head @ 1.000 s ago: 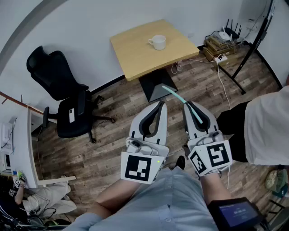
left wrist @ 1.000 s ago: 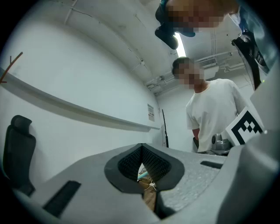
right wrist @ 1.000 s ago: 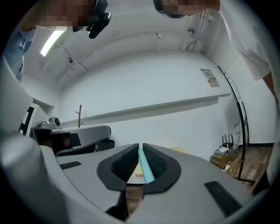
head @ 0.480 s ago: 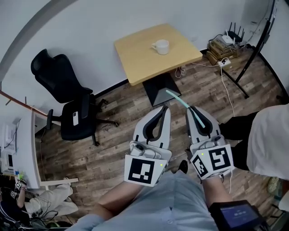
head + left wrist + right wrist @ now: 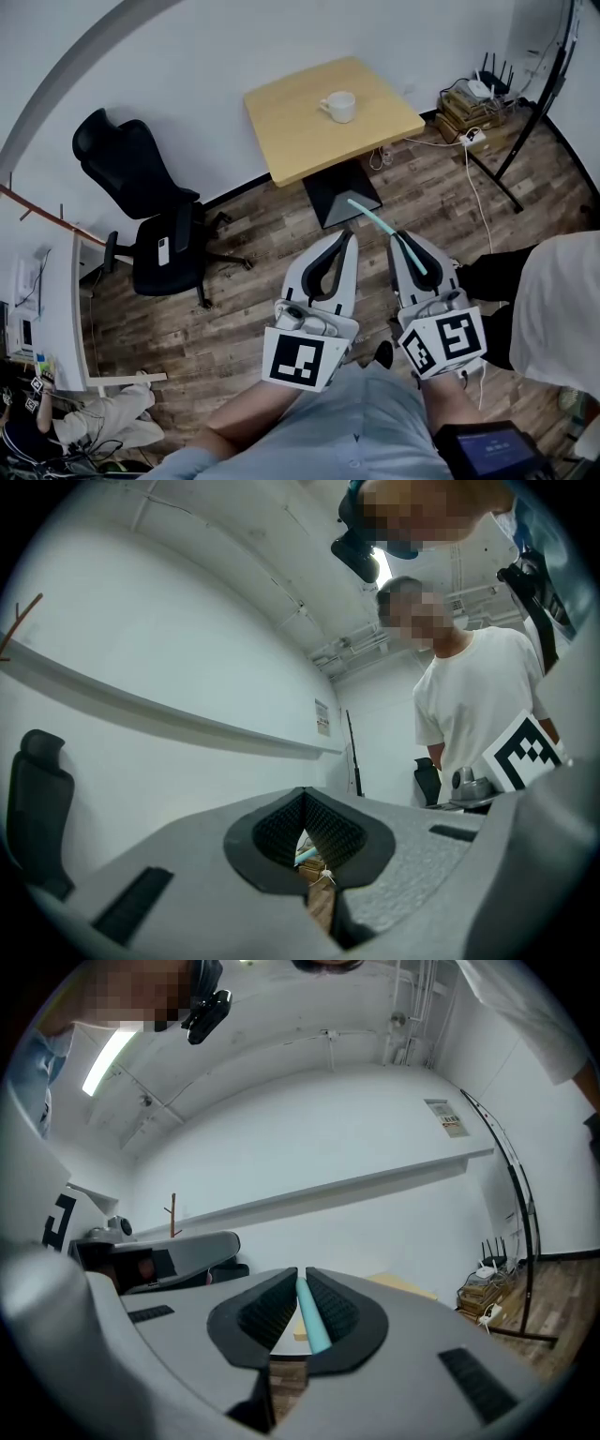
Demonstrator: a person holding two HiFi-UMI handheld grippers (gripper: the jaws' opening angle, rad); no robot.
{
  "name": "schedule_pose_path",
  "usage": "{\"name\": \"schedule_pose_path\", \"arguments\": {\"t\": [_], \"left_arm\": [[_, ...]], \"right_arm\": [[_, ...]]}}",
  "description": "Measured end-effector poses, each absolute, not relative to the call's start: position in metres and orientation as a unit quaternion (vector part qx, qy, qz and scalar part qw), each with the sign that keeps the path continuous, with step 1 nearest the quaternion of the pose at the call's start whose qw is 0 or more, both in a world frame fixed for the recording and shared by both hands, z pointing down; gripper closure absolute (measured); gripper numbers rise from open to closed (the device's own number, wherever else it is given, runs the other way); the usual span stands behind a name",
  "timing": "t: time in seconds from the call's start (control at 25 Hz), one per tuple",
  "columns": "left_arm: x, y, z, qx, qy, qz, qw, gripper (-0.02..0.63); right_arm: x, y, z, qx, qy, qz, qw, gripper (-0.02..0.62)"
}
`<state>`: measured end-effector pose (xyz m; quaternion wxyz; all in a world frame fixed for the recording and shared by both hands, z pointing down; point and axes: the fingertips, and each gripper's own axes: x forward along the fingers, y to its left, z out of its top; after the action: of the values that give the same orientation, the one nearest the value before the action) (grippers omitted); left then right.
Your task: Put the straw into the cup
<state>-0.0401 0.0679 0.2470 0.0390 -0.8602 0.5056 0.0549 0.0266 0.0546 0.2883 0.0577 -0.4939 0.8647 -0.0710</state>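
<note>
1. Carrying step: the right gripper (image 5: 402, 240) pinches the teal straw (image 5: 370, 216), whose free end juts forward past the jaws.
2. The left gripper (image 5: 344, 235) is empty, its jaws pressed together.
3. The cup (image 5: 339, 106) stands near the middle of the tabletop (image 5: 298, 136), well apart from the straw. The next move is probably to approach and tip the straw into the cup's mouth.

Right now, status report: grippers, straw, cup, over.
Right gripper shut on straw. Left gripper shut, empty. Cup upright on table ahead, straw not yet in it. Chair off to the left, path open.
</note>
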Motion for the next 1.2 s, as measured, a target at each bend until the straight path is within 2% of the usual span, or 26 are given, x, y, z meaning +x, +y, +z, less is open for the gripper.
{"name": "schedule_pose_path", "arguments": {"t": [0.92, 1.2], "left_arm": [[0.021, 0.063, 0.254, -0.839, 0.541, 0.047, 0.04, 0.609], [0.011, 0.048, 0.273, -0.833, 0.552, 0.029, 0.025, 0.609]], "right_arm": [[0.087, 0.038, 0.296, -0.458, 0.884, -0.077, 0.052, 0.569], [0.08, 0.019, 0.314, -0.452, 0.885, -0.099, 0.049, 0.569]]}}
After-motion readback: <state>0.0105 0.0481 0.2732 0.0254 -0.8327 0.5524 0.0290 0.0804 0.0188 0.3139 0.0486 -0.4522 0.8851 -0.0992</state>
